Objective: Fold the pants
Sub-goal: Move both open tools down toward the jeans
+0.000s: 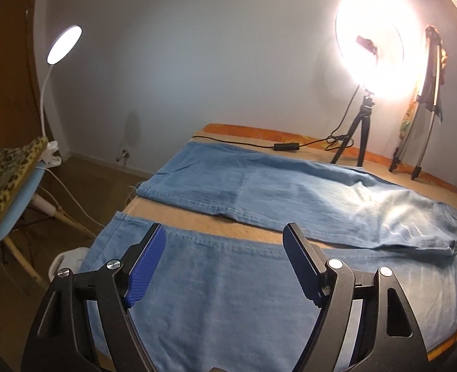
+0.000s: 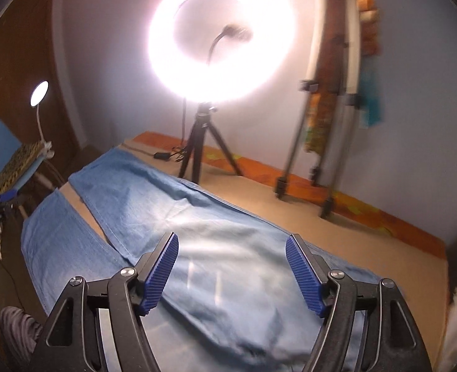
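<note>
Light blue jeans [image 1: 259, 192] lie spread flat on a wooden table [image 1: 197, 223], the two legs apart in a V. In the left wrist view the near leg [image 1: 216, 285] fills the foreground and my left gripper [image 1: 225, 232] hovers over it, open, with nothing between its blue pads. The right wrist view shows the same jeans [image 2: 172, 217] running away to the left. There my right gripper [image 2: 232, 241] hangs above the upper part of the jeans, open and holding nothing. That view is blurred by motion.
A bright ring light on a black tripod [image 1: 360, 133] stands at the table's far edge with its cable and switch [image 1: 285, 146]. A folded metal stand [image 1: 423, 114] leans on the wall. Left of the table are a blue chair [image 1: 14, 204] and a clip lamp [image 1: 64, 45].
</note>
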### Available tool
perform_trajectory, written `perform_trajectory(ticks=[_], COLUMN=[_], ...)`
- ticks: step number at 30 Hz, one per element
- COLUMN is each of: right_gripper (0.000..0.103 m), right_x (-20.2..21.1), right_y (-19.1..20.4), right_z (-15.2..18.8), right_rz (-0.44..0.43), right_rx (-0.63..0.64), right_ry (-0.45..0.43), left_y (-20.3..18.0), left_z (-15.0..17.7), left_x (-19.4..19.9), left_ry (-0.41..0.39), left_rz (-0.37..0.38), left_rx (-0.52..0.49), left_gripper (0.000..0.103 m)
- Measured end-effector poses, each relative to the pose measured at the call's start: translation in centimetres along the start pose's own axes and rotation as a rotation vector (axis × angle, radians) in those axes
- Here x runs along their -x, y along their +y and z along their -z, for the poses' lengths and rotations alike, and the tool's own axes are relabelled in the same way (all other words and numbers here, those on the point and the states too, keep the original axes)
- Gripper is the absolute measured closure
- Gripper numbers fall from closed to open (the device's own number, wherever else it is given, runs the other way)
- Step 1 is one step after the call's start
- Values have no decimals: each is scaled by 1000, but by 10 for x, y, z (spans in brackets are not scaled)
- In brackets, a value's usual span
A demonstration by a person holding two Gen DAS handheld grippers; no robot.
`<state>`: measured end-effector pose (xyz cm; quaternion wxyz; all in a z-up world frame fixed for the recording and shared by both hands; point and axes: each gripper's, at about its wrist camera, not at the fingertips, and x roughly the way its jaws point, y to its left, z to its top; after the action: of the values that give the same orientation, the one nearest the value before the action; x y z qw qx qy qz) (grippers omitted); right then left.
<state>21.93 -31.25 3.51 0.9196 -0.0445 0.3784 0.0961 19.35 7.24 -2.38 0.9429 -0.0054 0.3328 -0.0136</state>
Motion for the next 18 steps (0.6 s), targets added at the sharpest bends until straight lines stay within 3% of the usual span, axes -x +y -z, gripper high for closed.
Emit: perform_trajectory(ticks=[7,18], right_gripper=[33,33], right_x=[-93,-214], right_y=[14,29], right_z=[-27,-44], right_rz=[-67,-89], right_rx=[56,155], right_ry=[56,168], left_y=[1,-14], left_z=[-23,-60], left_x=[-43,-126], left_ry=[52,162], left_rz=[16,64], left_rx=[-12,-22], left_gripper=[25,25])
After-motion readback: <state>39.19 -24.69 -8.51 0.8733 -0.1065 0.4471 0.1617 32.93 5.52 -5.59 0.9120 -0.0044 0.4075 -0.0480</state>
